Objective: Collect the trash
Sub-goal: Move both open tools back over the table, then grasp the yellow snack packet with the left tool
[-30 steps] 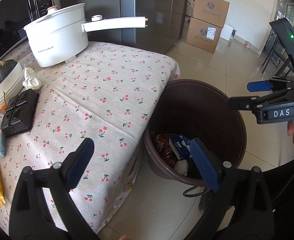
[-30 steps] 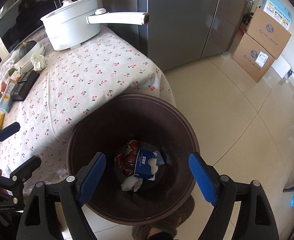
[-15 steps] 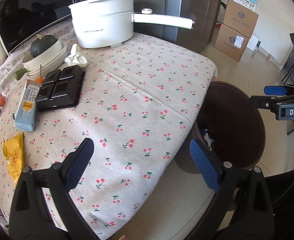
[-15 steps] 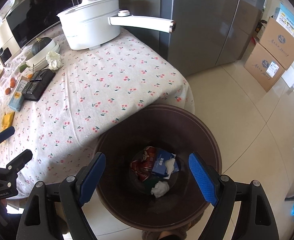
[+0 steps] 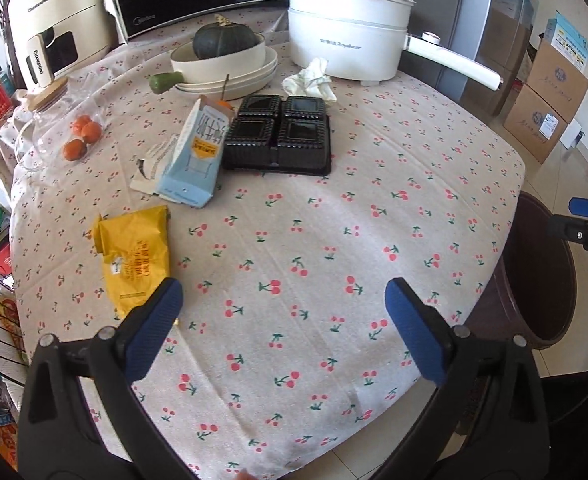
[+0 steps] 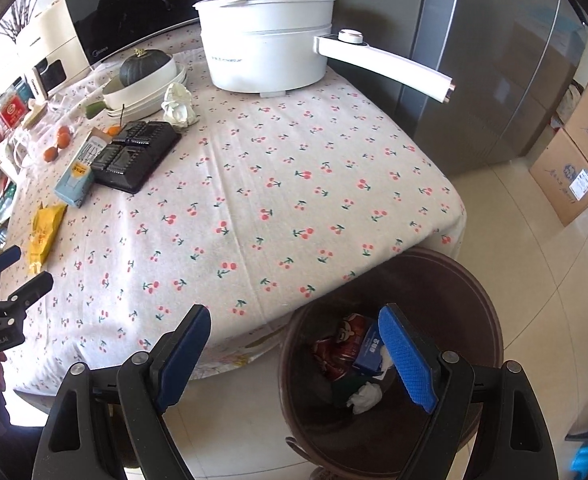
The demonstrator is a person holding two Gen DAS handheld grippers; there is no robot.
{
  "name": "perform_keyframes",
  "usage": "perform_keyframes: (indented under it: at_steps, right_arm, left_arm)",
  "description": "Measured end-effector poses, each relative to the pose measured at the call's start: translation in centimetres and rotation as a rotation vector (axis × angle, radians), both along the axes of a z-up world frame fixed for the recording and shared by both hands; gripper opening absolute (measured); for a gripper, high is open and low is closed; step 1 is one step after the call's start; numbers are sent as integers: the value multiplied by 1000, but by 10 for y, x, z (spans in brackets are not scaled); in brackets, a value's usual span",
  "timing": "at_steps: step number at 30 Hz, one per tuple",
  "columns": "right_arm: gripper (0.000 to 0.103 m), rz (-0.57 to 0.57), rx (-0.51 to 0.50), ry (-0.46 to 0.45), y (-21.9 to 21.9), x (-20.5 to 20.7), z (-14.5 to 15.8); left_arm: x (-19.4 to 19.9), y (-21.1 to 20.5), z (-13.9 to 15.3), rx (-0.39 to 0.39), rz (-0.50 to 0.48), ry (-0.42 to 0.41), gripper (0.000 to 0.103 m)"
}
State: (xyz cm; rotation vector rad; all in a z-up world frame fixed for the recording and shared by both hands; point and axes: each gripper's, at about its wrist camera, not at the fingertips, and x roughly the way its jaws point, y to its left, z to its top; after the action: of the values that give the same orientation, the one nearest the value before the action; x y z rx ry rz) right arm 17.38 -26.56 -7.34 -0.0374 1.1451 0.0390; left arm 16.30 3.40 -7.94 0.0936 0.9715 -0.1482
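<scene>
Brown bin (image 6: 446, 280) beside the table's (image 5: 374, 208) near corner, wrappers and tissue (image 6: 364, 396) inside. Yellow packet (image 5: 133, 256), blue carton (image 5: 193, 160), black tray (image 5: 277, 136) and crumpled tissue (image 5: 310, 80) on the cherry cloth. Left gripper (image 5: 281, 328) over the cloth, jaws just widened, nothing between. Right gripper (image 6: 294, 356) spread wide, empty, at the bin's edge.

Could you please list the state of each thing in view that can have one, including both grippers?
Left gripper: open, empty; fingers just opened wider.
Right gripper: open, empty.
Trash bin: open, partly filled.
Electric pot: lid on.
Milk carton: lying down, top opened.
Yellow packet: lying flat, crumpled.
Black tray: empty.
Tissue: crumpled.
</scene>
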Motion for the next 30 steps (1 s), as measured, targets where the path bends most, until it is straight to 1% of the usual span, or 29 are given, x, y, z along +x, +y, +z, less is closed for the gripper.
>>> perform_keyframes:
  at_steps: [3, 7, 11, 13, 17, 22, 23, 25, 26, 27, 29, 30]
  right_arm:
    - [88, 16, 7, 3, 14, 6, -2]
    - [89, 35, 23, 11, 33, 18, -7]
    - [90, 53, 25, 18, 52, 29, -12]
    - [90, 61, 26, 23, 61, 36, -15]
    - [90, 78, 26, 33, 78, 47, -22]
    - [90, 86, 24, 46, 94, 59, -31]
    - [90, 86, 24, 49, 96, 61, -33]
    - [90, 87, 19, 53, 101, 64, -37]
    - [90, 90, 16, 55, 102, 65, -38]
    - [90, 92, 16, 56, 104, 66, -39]
    - [90, 97, 18, 52, 108, 67, -39]
    - [90, 99, 19, 48, 110, 69, -38]
  left_arm:
    - [7, 25, 2, 16, 51, -3, 101]
    - [21, 58, -1, 22, 125, 16, 101]
    - [36, 86, -14, 8, 200, 57, 101]
    - [44, 97, -22, -16, 238, 82, 101]
    - [58, 106, -36, -57, 276, 119, 101]
    - [73, 99, -53, -37, 275, 156, 101]
    - [75, 99, -56, -34, 275, 163, 99]
    - [77, 101, -61, -48, 274, 176, 89]
    - [77, 102, -62, -58, 272, 183, 79]
    - [77, 102, -61, -58, 271, 181, 73]
    - [75, 104, -58, -70, 254, 175, 65]
    - [74, 105, -57, -84, 252, 176, 64]
